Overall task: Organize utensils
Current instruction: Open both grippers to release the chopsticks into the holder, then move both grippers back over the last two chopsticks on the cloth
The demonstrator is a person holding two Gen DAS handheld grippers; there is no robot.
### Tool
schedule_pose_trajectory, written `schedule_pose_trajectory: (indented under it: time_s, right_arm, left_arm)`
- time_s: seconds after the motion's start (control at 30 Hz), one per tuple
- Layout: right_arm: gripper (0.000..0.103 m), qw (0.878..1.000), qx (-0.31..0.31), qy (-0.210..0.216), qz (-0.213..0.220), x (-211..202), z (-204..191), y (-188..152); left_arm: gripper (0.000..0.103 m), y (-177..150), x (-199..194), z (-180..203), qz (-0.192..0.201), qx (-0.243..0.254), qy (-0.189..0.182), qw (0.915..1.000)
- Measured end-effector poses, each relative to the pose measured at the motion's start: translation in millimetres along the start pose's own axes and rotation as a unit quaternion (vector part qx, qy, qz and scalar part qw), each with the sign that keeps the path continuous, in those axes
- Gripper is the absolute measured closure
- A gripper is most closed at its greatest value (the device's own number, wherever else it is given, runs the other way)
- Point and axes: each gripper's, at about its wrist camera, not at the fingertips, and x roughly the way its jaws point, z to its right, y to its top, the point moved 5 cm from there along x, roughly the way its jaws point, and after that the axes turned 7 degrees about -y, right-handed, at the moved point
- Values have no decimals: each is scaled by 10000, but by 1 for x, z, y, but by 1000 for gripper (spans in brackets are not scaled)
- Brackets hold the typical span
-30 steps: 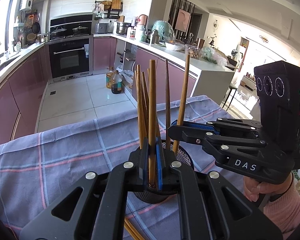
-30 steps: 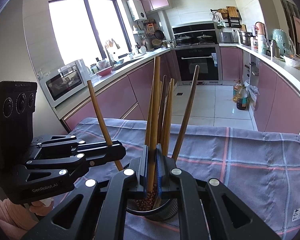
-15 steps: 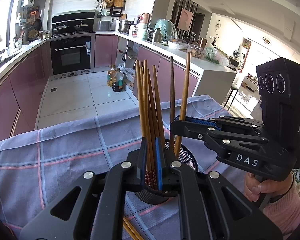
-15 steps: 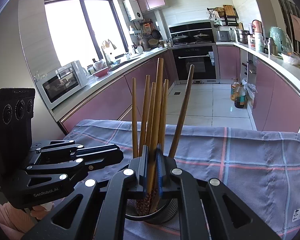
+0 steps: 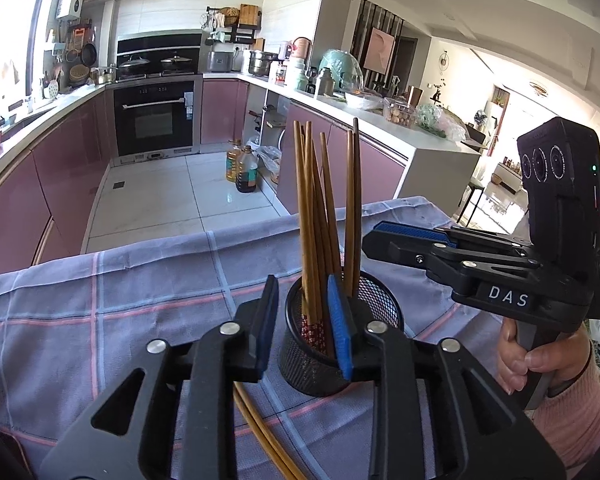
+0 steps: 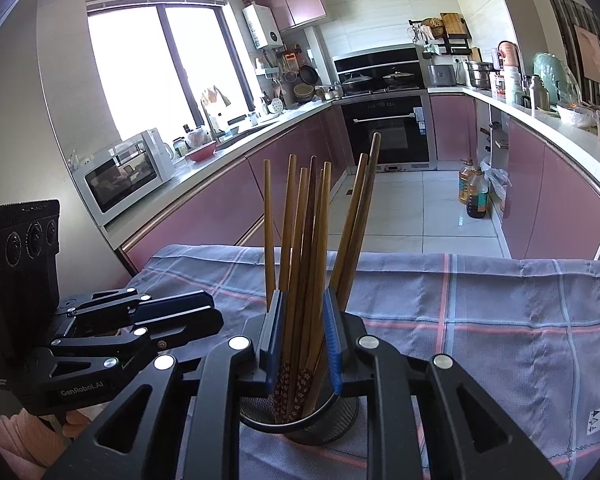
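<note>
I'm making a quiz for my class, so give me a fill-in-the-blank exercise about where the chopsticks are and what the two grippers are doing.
1. The upright chopsticks stand in a black ____ cup.
2. The cup rests on a checked ____.
3. The left hand-held gripper has its jaws ____, gripping nothing.
4. Two loose chopsticks lie flat on the cloth ____ the left hand-held gripper.

Missing words: mesh; cloth; open; beneath
</note>
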Motion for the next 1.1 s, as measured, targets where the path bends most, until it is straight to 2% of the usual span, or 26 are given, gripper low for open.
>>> schedule_pose_trajectory:
  time_s: [0.13, 0.23, 0.37, 0.43, 0.5, 0.6, 0.77, 1.1]
  right_arm:
    - [73, 9995, -268, 128, 102, -19, -15, -9]
    - [66, 9983, -491, 281, 137, -34, -29, -20]
    - [52, 9969, -641, 448, 35, -39, -44, -41]
    - [48, 9970, -639, 436, -66, -35, -48, -54]
    - [47, 9968, -596, 479, -248, -27, -50, -69]
    - [47, 9958, -536, 471, -578, -11, -54, -92]
    - [47, 9920, -535, 419, -1064, 12, -64, -124]
    - [48, 9871, -787, 180, -1383, 30, -86, -145]
  left_arm:
    - [58, -10, -22, -8, 226, 11, 89, 9997]
    - [45, -23, -34, -17, 286, 11, 263, 9992]
    - [25, -51, -42, -34, 167, -157, 551, 9982]
    - [24, -65, -44, -40, 120, -265, 690, 9972]
    - [17, -78, -45, -44, 51, -312, 801, 9963]
    - [16, -99, -47, -47, -57, -267, 1032, 9943]
    - [16, -128, -47, -51, -286, -269, 1142, 9927]
    - [19, -153, -41, -52, -550, -405, 1150, 9910]
